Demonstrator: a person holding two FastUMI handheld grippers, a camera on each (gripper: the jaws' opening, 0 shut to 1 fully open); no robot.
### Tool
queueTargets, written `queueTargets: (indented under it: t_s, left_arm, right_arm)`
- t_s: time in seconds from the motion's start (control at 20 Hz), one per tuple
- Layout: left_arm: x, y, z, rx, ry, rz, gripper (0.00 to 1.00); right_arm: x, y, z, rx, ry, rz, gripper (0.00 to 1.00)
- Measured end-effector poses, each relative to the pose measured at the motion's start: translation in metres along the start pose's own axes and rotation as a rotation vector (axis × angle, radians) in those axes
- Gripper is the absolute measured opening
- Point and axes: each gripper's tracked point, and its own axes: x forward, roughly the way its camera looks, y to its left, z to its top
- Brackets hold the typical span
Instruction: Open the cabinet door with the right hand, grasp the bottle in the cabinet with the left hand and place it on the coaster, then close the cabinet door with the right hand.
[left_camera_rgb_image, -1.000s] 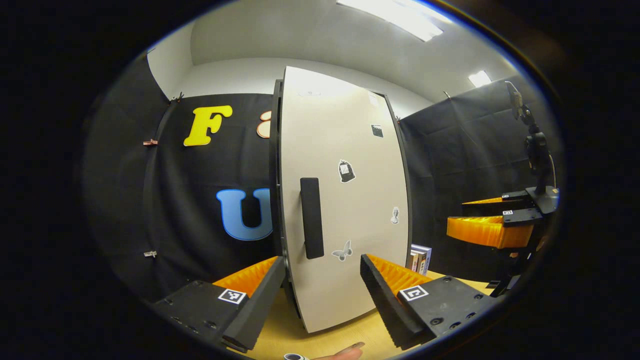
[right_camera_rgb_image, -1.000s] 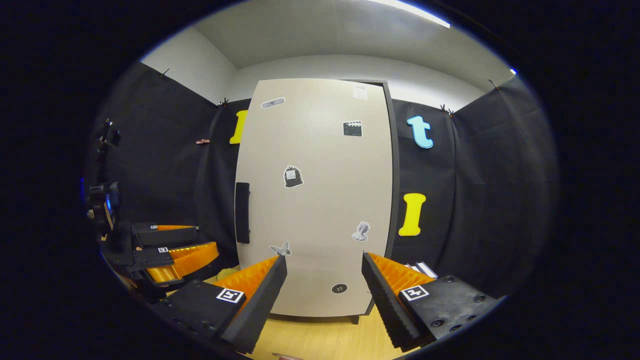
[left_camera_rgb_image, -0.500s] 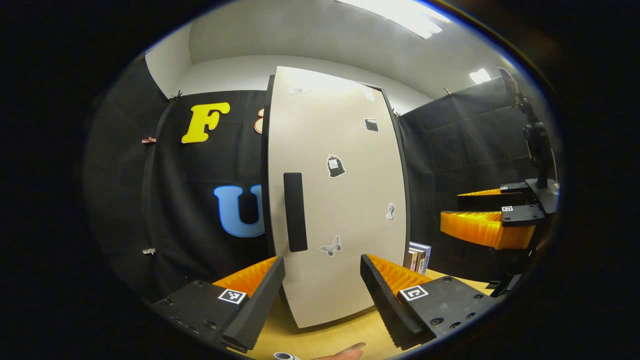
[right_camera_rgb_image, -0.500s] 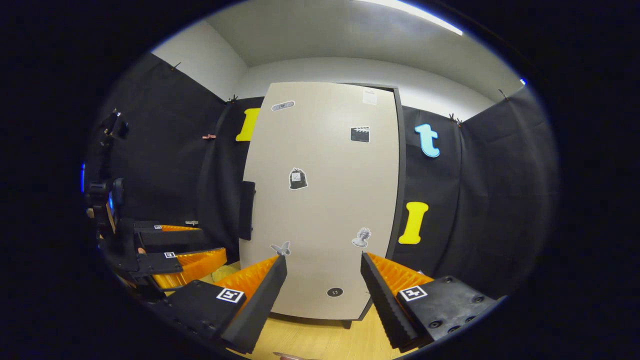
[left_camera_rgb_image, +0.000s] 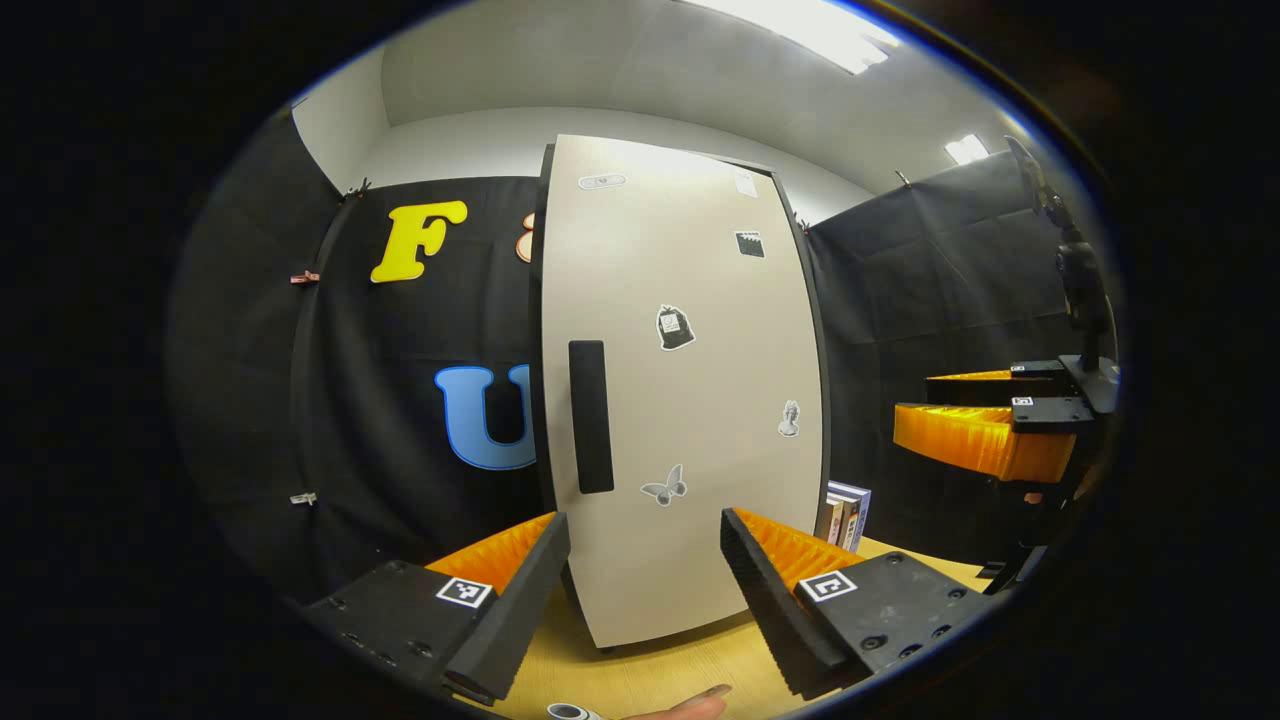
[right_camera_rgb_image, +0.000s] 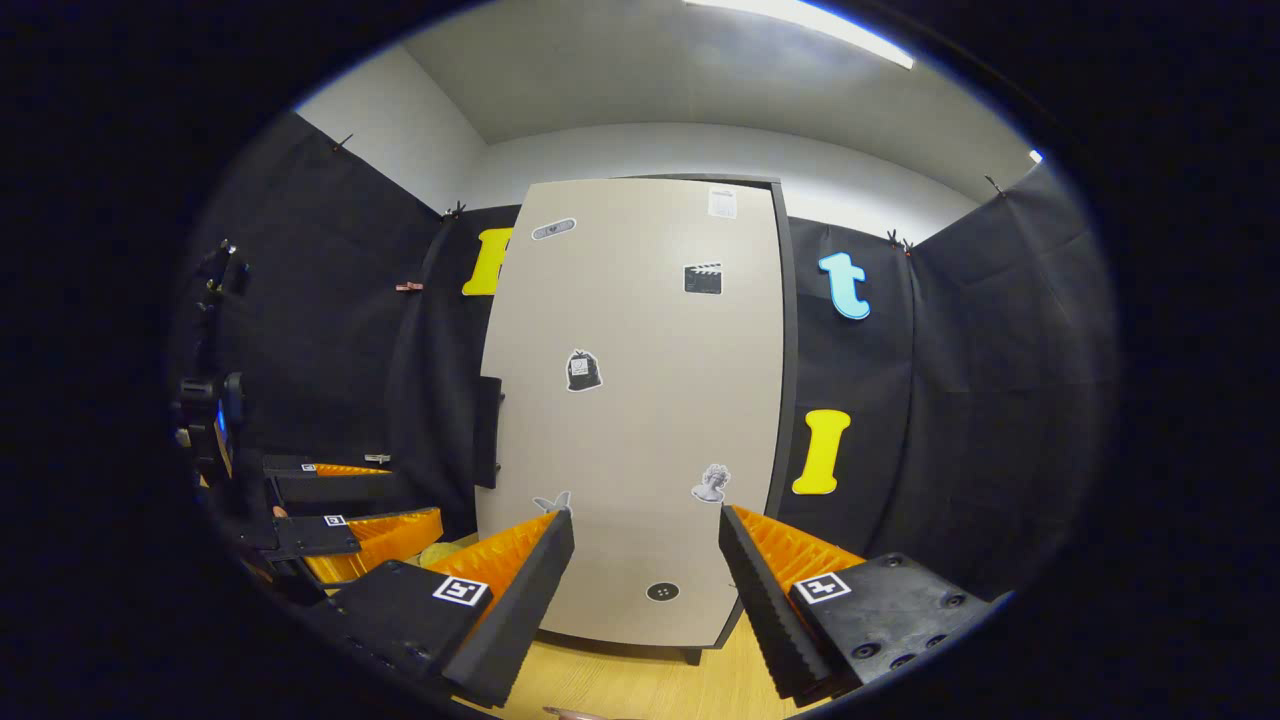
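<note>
Both the left gripper (left_camera_rgb_image: 640, 560) and the right gripper (right_camera_rgb_image: 640, 560) hover with jaws spread wide, holding nothing, above the pale wooden tabletop (left_camera_rgb_image: 660, 670). Beyond stands the tall beige cabinet door (right_camera_rgb_image: 630, 400), upright and shut, its black vertical handle (left_camera_rgb_image: 590, 416) at the left edge.

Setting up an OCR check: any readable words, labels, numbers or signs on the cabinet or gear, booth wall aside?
No text can be read.
Cabinet door: picture stickers; oval sticker and paper slip too small to read.
Books: spines blurred.
Left claw, right claw: square coded markers, no words.
</note>
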Motion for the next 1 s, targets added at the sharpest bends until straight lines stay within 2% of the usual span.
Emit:
queueTargets:
  t_s: [0.4, 0.7, 1.0]
  left_arm:
    - [0.003, -0.001, -0.004, 0.007, 0.008, -0.003, 0.96]
    - [0.004, -0.001, -0.004, 0.000, 0.008, -0.001, 0.96]
    - [0.002, -0.001, -0.001, 0.000, 0.004, 0.006, 0.96]
  right_arm:
    - [0.003, -0.008, -0.002, 0.006, 0.005, -0.032, 0.98]
    - [0.006, -0.004, -0.009, -0.013, 0.040, -0.022, 0.98]
    - [0.009, 0.000, -0.011, 0.018, 0.055, -0.011, 0.97]
